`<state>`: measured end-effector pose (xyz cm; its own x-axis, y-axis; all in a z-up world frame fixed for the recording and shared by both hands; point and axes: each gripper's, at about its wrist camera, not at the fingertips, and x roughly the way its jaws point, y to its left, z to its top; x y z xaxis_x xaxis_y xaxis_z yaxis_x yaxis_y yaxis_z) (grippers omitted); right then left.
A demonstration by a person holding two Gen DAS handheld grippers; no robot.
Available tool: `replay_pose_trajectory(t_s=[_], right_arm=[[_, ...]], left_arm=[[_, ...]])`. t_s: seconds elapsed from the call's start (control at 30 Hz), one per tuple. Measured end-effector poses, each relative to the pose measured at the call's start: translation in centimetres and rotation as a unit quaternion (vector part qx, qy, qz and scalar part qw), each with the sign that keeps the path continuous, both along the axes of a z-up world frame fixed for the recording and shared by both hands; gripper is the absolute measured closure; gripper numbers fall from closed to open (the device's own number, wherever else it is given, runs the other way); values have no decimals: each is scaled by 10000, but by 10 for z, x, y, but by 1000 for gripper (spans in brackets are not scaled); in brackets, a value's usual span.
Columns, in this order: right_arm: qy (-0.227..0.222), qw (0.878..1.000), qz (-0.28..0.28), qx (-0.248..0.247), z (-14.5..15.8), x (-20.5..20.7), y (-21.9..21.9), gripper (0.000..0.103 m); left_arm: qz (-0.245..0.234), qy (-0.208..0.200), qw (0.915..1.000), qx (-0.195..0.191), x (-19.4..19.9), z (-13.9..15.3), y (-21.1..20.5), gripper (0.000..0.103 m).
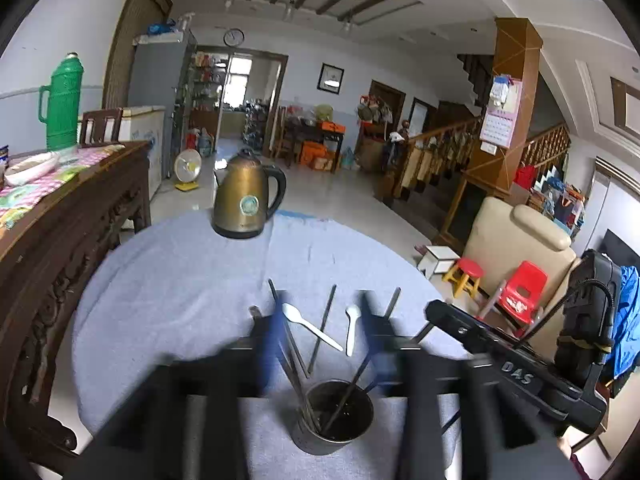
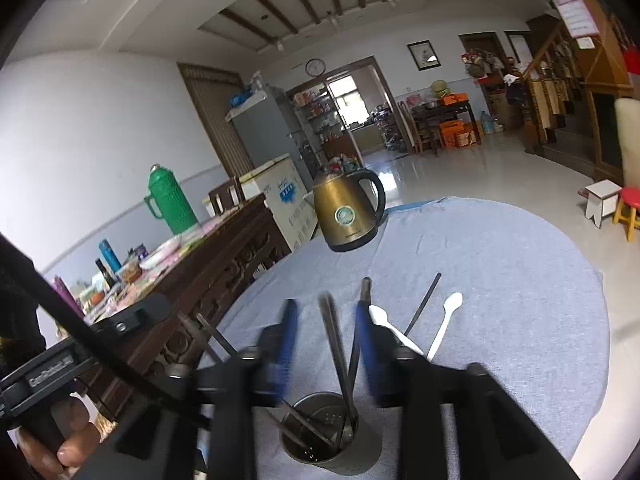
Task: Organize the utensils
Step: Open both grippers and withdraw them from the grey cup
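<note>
A dark metal utensil cup (image 1: 332, 420) stands on the blue-grey tablecloth close below both cameras. Several dark chopsticks (image 1: 297, 364) lean in it. My left gripper (image 1: 323, 320) is above the cup with its blue fingers (image 1: 272, 336) spread apart and blurred; the left finger is close beside the leaning chopsticks. In the right wrist view the cup (image 2: 320, 436) sits under my right gripper (image 2: 327, 328), whose jaws stand apart with upright chopsticks (image 2: 336, 344) between them and gaps on both sides. Two white spoons (image 1: 310, 326) (image 1: 352, 330) and a loose chopstick (image 1: 325, 326) lie beyond.
A bronze electric kettle (image 1: 244, 196) stands at the table's far edge. A carved wooden sideboard (image 1: 60, 216) with a green thermos (image 1: 62, 104) runs along the left. The right gripper's body (image 1: 500, 356) is close on the right. A hand (image 2: 60, 444) holds the left gripper.
</note>
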<state>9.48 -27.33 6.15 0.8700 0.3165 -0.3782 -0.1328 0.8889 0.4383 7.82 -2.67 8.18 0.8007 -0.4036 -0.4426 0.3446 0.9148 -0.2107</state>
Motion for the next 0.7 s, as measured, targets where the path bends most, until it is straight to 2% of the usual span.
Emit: replay_pose_trajectory(t_s=[0.03,0.27,0.4,0.53,0.7], right_arm=[[-43,10000,-56,26,2,-4,-2,52],[-157,9985,-508,156,4,-19,-32,52],[-107,9968,-717,347,2,-26,-51,52],[-135,9948,-917,411,4,-38,-68,52],[-166,9932,-1042,486,10,-50,-76,52]], left_arm=[[46,-67,10000,-7,-2,2,2,42],[293,-226,9993,-50,-13,11,21,38],[502,-156,9986,-89,-18,8,33,34],[750,-28,9972,54,-22,0,37,27],[945,160,9950,283,-23,-5,38,26]])
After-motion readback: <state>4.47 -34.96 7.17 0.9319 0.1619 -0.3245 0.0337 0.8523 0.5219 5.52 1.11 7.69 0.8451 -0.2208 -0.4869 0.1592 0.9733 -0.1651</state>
